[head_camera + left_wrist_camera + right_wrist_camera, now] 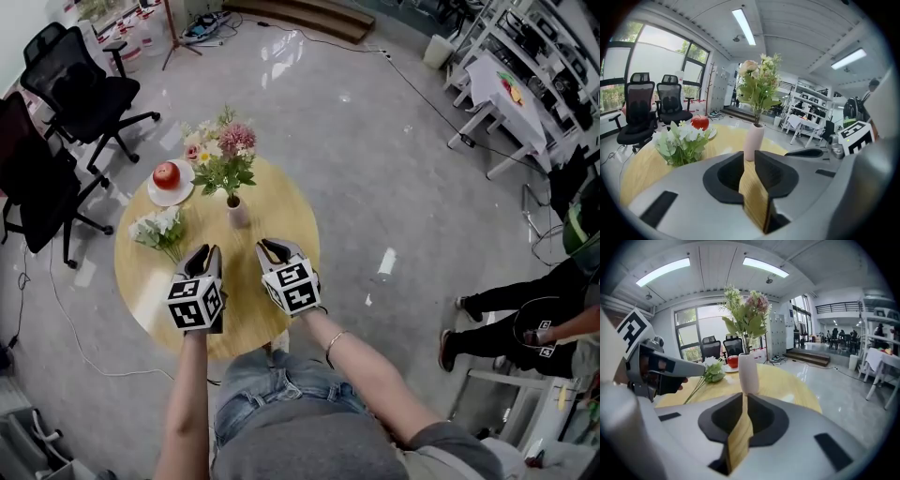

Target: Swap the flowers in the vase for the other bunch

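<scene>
A slim white vase (238, 214) with a pink-and-green bouquet (225, 155) stands upright at the middle of the round wooden table (281, 216). A bunch of white flowers (159, 230) lies on the table to its left. My left gripper (206, 251) hovers above the near part of the table, just right of the white bunch, open with nothing between its jaws. My right gripper (274, 247) hovers beside it, in front of the vase, shut and empty. The left gripper view shows the vase (753, 142) straight beyond the jaws and the white bunch (682, 140) to the left. The right gripper view has the vase (748, 373) dead ahead.
A red apple (166, 174) sits on a white plate (172, 194) at the table's far left. Two black office chairs (80, 94) stand left of the table. A person (525, 319) sits at the right, and white desks (506, 94) stand at the far right.
</scene>
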